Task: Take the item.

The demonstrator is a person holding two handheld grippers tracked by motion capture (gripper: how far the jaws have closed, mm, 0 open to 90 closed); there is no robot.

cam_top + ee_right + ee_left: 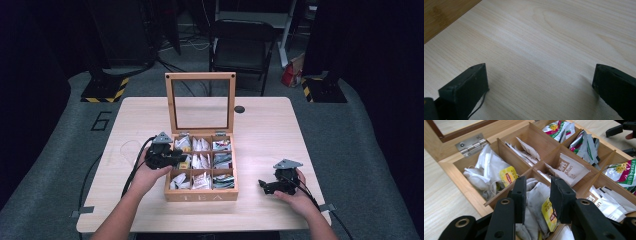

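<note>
Nine square bamboo compartments (554, 153), crinkled tea bags (537, 200)

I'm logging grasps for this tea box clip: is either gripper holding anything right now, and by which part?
The left gripper straddles a white tea bag in the tea box; whether its pads grip it cannot be told. The right gripper is open over bare table, holding nothing.

Dark room; grey carpet (50, 165); black chair (241, 47) behind light wooden table (270, 130).
</note>
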